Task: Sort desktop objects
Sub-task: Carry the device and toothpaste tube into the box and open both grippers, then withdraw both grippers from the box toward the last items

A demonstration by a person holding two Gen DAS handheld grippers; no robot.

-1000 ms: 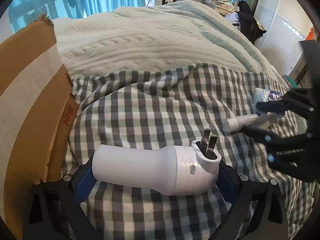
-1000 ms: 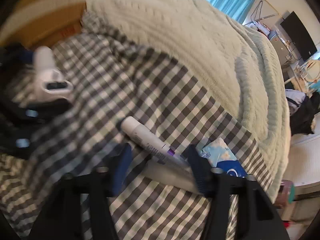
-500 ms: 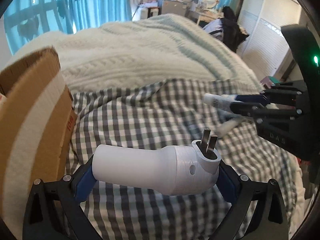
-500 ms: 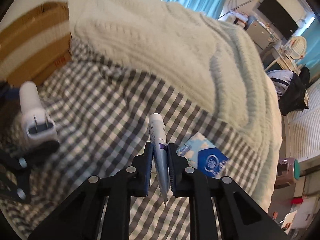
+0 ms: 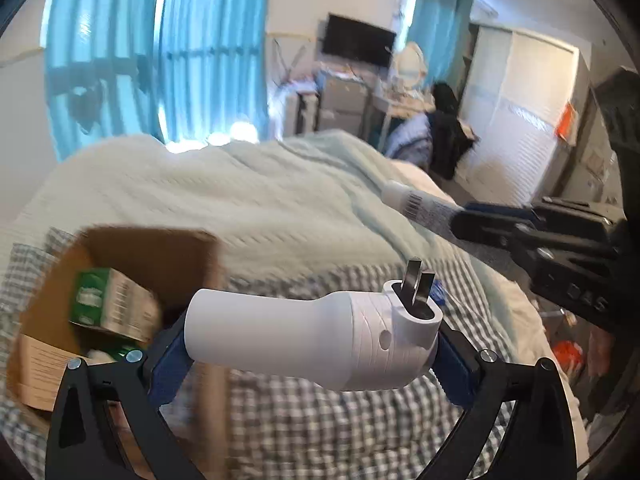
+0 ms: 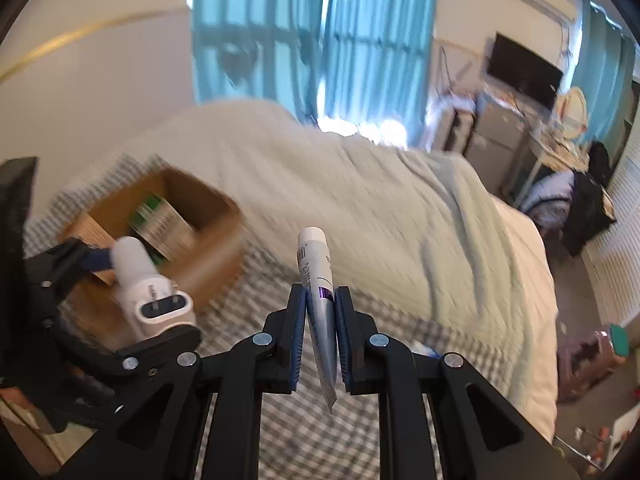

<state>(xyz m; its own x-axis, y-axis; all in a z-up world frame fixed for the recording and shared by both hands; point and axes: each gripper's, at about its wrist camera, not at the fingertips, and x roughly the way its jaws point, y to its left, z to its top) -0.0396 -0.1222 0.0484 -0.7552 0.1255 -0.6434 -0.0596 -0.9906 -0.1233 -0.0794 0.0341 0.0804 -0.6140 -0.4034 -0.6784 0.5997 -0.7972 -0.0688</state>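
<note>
My left gripper [image 5: 312, 356] is shut on a white plug-in device [image 5: 312, 336] with two metal prongs, held crosswise above the checked cloth [image 5: 320, 424]. The same device [image 6: 148, 288] shows at the left of the right wrist view. My right gripper [image 6: 320, 328] is shut on a white and purple tube [image 6: 316, 276], cap end pointing away. That tube [image 5: 416, 202] also appears at the right of the left wrist view. An open cardboard box [image 5: 132, 248] lies below and left of the device, with a green and white carton [image 5: 112, 308] inside.
A pale green knitted blanket [image 6: 360, 208] covers the bed beyond the checked cloth. A blue packet [image 5: 438, 294] lies on the cloth behind the device. Blue curtains [image 6: 316, 32], a dresser and a dark screen stand at the far wall. Clutter sits on the floor at the right.
Both grippers have risen from the bed with their objects. The right one closed on the tube and lifted it. The box's inside has come into view.
</note>
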